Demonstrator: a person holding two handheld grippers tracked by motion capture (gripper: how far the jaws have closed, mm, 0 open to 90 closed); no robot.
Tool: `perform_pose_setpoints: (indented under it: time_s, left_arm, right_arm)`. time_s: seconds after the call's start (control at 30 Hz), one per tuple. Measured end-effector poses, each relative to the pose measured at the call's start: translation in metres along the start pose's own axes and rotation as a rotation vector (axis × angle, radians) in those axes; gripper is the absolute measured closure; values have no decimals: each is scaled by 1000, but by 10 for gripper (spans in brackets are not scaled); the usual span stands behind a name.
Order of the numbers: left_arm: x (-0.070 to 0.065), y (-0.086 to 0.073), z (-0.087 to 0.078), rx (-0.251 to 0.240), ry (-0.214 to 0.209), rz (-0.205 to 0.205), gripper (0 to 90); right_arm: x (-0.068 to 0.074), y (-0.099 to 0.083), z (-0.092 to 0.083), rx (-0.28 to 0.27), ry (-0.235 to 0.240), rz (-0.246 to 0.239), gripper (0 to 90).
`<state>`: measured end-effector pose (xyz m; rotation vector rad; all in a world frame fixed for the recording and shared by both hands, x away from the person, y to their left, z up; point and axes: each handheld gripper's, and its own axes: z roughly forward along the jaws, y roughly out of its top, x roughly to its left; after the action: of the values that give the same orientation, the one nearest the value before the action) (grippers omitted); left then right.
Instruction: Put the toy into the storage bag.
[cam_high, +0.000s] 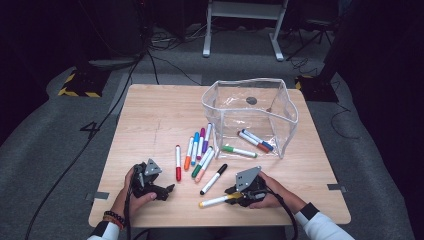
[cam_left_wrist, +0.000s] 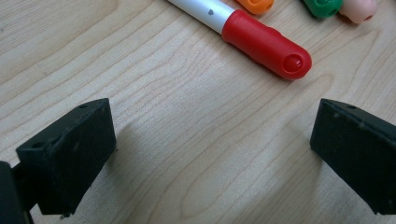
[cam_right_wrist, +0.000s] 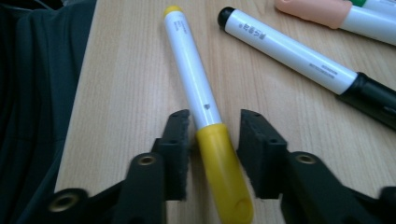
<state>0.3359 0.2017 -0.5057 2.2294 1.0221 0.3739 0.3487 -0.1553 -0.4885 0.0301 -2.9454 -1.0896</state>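
Observation:
A yellow-capped white marker (cam_high: 215, 201) (cam_right_wrist: 196, 88) lies near the table's front edge. My right gripper (cam_high: 235, 196) (cam_right_wrist: 215, 116) straddles its cap end. The left pad sits close against the marker and a narrow gap shows at the right pad, so I read it as open around the marker. My left gripper (cam_high: 167, 190) (cam_left_wrist: 210, 116) rests low over bare wood at the front left, jaws wide apart and empty. A red-capped marker (cam_high: 178, 162) (cam_left_wrist: 261, 39) lies just beyond it.
A black-capped marker (cam_high: 214, 179) (cam_right_wrist: 299, 51) lies beside the yellow one. Several more coloured markers (cam_high: 200, 150) are fanned out mid-table. A clear plastic pouch (cam_high: 287, 107) stands open at the back right with a few markers in it. The wooden table's (cam_high: 150, 115) back left is bare.

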Motion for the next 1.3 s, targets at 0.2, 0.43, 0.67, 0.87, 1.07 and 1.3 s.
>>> perform_pose_setpoints:
  time_s: [0.2, 0.43, 0.67, 0.87, 1.07, 1.3]
  left_arm:
    - [0, 0, 0, 0, 0, 0, 5]
    - [0, 0, 0, 0, 0, 0, 5]
    - [0, 0, 0, -1, 0, -1, 5]
    - [0, 0, 0, -1, 0, -1, 5]
    - [-1, 0, 0, 1, 2, -4, 5]
    - [0, 0, 0, 1, 2, -3, 5]
  right_arm:
    - [5, -4, -6, 18, -10, -18, 746]
    - [11, -20, -21, 12, -20, 11, 749]
    - [8, -27, -50, -55, -76, 46, 750]
    - [9, -24, -95, -155, -154, 51, 749]
    - [8, -12, -152, -208, -270, 26, 749]
    - [-10, 11, -202, -201, -385, 18, 750]
